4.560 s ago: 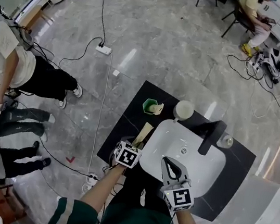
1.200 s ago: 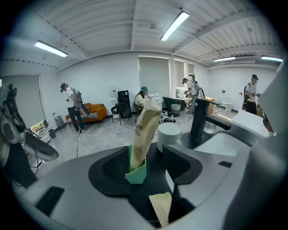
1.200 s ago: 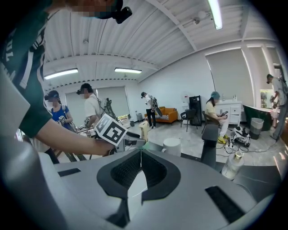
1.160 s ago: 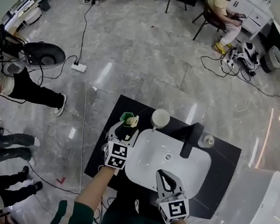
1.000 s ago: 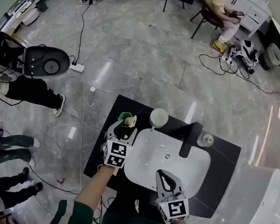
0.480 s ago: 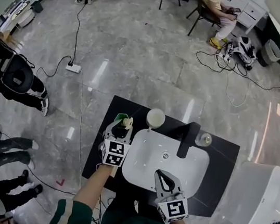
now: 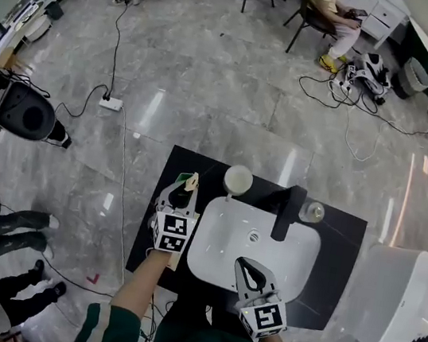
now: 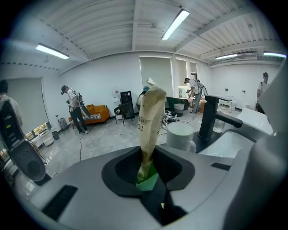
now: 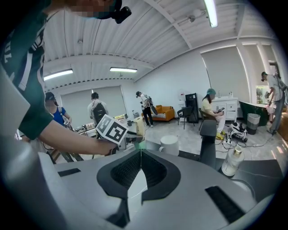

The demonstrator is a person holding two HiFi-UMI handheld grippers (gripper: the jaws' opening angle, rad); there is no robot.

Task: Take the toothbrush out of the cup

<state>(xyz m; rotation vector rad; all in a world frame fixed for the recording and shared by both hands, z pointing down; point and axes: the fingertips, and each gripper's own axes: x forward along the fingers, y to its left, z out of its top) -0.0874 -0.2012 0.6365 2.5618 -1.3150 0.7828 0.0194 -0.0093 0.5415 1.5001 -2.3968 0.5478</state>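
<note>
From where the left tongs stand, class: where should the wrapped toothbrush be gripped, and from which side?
I'd grip the wrapped toothbrush low, just above the green cup rim, coming from the near side: it stands nearly upright and slim, so a sideways pinch fits. The left tongs have just been closing on it there.

The cup (image 8: 148,180) is mostly hidden, as is the lower end of the toothbrush (image 8: 150,117).

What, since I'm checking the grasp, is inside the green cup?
A paper-wrapped toothbrush stands in the green cup. The left claw, which has just been closing, pinches it. The claw covers the cup's bottom and the wrapper's lower end.
</note>
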